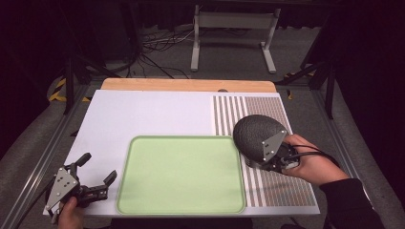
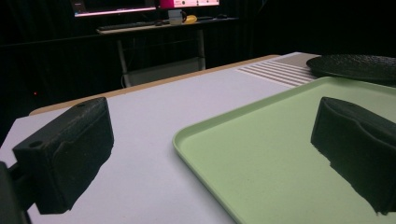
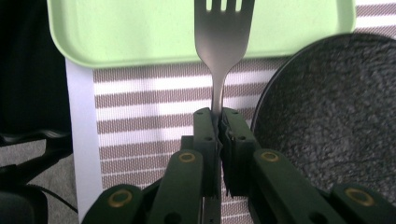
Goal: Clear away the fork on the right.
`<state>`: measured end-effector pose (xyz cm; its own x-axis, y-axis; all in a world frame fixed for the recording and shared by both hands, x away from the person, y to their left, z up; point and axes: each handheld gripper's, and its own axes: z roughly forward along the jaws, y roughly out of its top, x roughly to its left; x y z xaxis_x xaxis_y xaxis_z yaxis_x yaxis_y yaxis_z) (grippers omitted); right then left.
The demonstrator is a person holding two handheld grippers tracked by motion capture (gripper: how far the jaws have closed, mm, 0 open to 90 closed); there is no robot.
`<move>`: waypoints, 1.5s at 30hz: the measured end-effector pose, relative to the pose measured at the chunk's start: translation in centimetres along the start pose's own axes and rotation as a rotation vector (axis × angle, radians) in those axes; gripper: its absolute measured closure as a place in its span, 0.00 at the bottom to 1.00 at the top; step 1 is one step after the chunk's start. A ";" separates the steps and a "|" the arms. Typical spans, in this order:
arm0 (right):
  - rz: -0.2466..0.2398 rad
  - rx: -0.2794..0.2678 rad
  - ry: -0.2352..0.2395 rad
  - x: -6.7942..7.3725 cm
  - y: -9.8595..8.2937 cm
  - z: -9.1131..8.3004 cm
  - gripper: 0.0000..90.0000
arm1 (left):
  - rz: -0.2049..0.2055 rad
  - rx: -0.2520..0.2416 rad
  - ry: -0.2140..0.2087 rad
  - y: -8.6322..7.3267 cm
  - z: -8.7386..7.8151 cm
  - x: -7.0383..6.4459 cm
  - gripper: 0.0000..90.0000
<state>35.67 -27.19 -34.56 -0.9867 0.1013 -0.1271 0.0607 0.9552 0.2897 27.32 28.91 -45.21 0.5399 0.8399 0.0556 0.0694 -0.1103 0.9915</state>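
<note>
— Where's the right gripper (image 1: 267,160), and what has it got?

— It sits at the right side of the table (image 1: 157,112), over the striped placemat (image 1: 282,183), held in the person's right hand (image 1: 313,164). In the right gripper view its fingers (image 3: 205,135) are pressed together on the handle of a metal fork (image 3: 223,42) — the fork stands straight out from them, and its tines reach over the edge of the light green tray (image 3: 140,28).

— And that dark round thing?

— A black, rough-textured plate (image 1: 258,133). From above it lies on the placemat just beside the tray's right edge, partly under the gripper's grey plate. In the right gripper view it sits just right of the fork and the fingers; I cannot tell whether it touches them.

— The left gripper (image 1: 98,176)?

— Low at the front left corner of the table, in the person's left hand (image 1: 71,212). Its fingers (image 2: 70,154) are spread wide with nothing between them — one hangs over the white table surface, the other over the tray's near left part.

— Anything on the tray (image 1: 181,174)?

— Its green surface is bare in the high view. It lies in the front middle of the table, between the two grippers.
</note>
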 end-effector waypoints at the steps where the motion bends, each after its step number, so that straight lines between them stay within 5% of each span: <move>1: 0.008 -0.002 0.000 0.1 0.2 -0.1 0.95 | 0.000 0.000 0.000 0.0 0.0 0.0 0.00; 22: 0.057 -0.001 -0.006 -0.4 6.7 -0.8 0.95 | 0.004 -0.006 -0.002 0.0 0.0 0.0 0.00; 26: 0.121 -0.006 -0.009 -0.5 7.7 -0.7 0.95 | 0.004 -0.005 -0.002 0.0 0.0 0.0 0.00; 34: 0.166 -0.018 -0.027 -0.7 9.1 -0.4 0.95 | 0.005 -0.005 -0.004 0.1 0.0 0.0 0.00; 45: 0.346 -0.023 -0.061 -0.9 10.6 0.2 0.95 | 0.006 -0.005 -0.006 0.1 0.0 0.0 0.00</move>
<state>37.20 -17.13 -31.60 -0.8972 0.4353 -0.0737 0.3863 0.8549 0.3464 27.31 28.88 -45.15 0.5453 0.8361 0.0610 0.0618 -0.1126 0.9917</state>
